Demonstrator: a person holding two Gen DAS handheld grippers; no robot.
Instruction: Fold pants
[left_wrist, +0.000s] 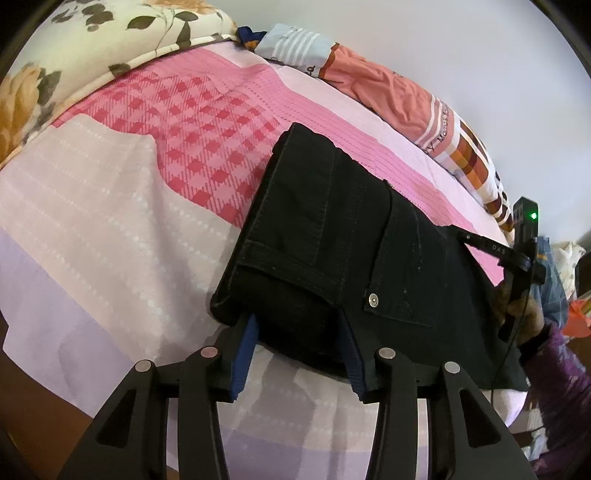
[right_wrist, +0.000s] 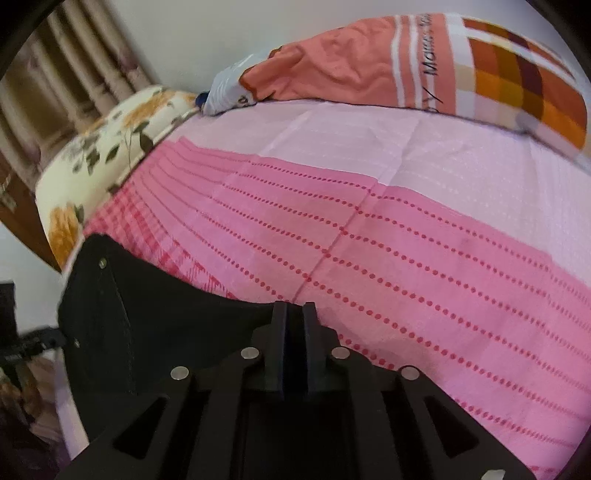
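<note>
Black folded pants (left_wrist: 332, 236) lie on the pink bed sheet (left_wrist: 110, 221), the back pocket with a metal rivet facing up. My left gripper (left_wrist: 299, 332) is open, its blue pads (left_wrist: 247, 354) spread on either side of the near folded corner of the pants. My right gripper (right_wrist: 294, 332) is shut on the edge of the pants (right_wrist: 155, 332), which stretch away to its left. The right gripper also shows at the far right in the left wrist view (left_wrist: 480, 243), at the pants' right side.
A floral pillow (left_wrist: 92, 40) lies at the head of the bed. An orange and checked blanket (right_wrist: 424, 62) is bunched along the far edge by the wall. Curtains (right_wrist: 62, 74) hang at the left. Clothes (left_wrist: 569, 288) pile up at the right.
</note>
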